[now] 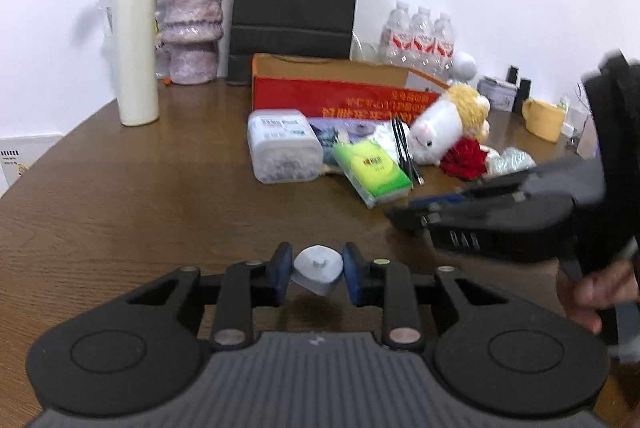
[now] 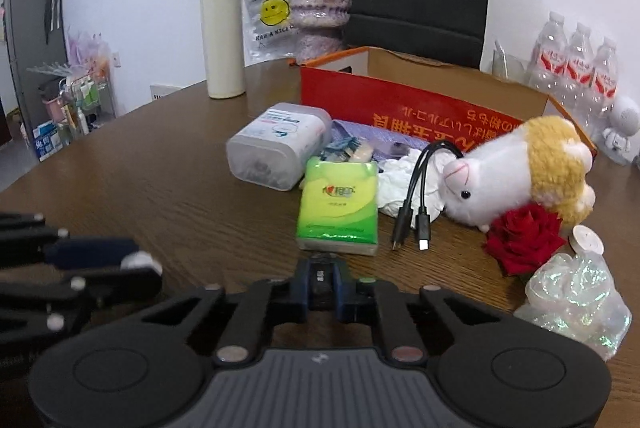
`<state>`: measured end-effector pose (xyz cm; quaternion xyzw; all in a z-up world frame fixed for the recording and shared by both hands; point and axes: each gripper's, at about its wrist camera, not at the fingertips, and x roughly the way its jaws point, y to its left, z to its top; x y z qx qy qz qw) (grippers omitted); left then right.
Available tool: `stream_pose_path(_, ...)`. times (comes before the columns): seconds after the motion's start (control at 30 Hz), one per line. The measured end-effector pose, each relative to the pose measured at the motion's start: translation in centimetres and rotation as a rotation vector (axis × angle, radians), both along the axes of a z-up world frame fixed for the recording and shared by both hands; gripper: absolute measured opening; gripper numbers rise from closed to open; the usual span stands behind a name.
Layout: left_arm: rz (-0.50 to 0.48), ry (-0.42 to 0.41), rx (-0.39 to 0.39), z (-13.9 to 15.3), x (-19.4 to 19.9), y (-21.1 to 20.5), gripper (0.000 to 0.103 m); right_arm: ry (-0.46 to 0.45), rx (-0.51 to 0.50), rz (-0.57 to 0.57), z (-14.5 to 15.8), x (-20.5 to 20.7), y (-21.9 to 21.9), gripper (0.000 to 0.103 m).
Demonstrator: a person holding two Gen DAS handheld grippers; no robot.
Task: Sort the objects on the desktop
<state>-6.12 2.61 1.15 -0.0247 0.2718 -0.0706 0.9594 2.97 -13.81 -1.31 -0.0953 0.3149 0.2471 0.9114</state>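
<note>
Left gripper (image 1: 317,274) clamps one white charger (image 1: 319,269) above the table (image 1: 120,195); right gripper (image 2: 322,282) pinches one small dark object (image 2: 321,278). Three water bottles (image 2: 576,67) stand beside one open cardboard box (image 2: 420,95), contents unseen

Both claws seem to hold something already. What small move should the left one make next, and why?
Probably carry the small white rounded object, clamped in the left claw, forward toward the open red-and-brown cardboard box and release it there. The object hangs above the brown wooden table, and the box looks like the only container. The right claw grips a small dark item.
</note>
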Motion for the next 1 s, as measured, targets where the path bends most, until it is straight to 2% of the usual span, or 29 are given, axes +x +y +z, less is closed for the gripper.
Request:
stream_pose_path(0.1, 0.003, -0.028, -0.003, 0.6, -0.6, -0.4, 0.028, -0.034, -0.021, -0.01, 0.5, -1.5, -0.7, 0.01)
stream_pose_path(0.2, 0.014, -0.096, 0.001, 1.6, -1.4, -1.4, 0.028, -0.137, 0.001, -0.06, 2.4, -4.3, -3.0, 0.011)
stream_pose_path(0.3, 0.028, -0.195, 0.018, 3.1, -2.1, -3.0, 0.028, -0.249, 0.069, -0.161, 4.4, -7.1, -6.1, 0.011)
stream_pose_path(0.4, 0.045, -0.258, 0.028, 4.4, -2.6, -4.6, 0.028, -0.389, 0.179, -0.254, 5.9, -9.7, -9.1, 0.011)
stream_pose_path(0.5, 0.068, -0.33, 0.042, 5.2, -3.8, -5.9, 0.028, -0.491, 0.204, -0.315, 6.7, -11.7, -10.4, 0.011)
stream_pose_path(0.6, 0.093, -0.374, 0.043, 5.6, -4.8, -6.5, 0.029, -0.519, 0.225, -0.32, 7.1, -12.6, -10.9, 0.011)
stream_pose_path(0.73, 0.126, -0.391, 0.045, 6.0, -4.2, -6.6, 0.029, -0.522, 0.22, -0.304, 7.1, -12.7, -10.6, 0.011)
stream_pose_path(0.87, 0.134, -0.422, 0.067, 7.3, -1.0, -6.4, 0.029, -0.504, 0.235, -0.304, 7.8, -10.3, -9.8, 0.011)
stream_pose_path(1.0, 0.157, -0.438, 0.074, 9.5, 4.6, -6.3, 0.029, -0.506, 0.249, -0.294, 9.6, -5.5, -9.6, 0.011)
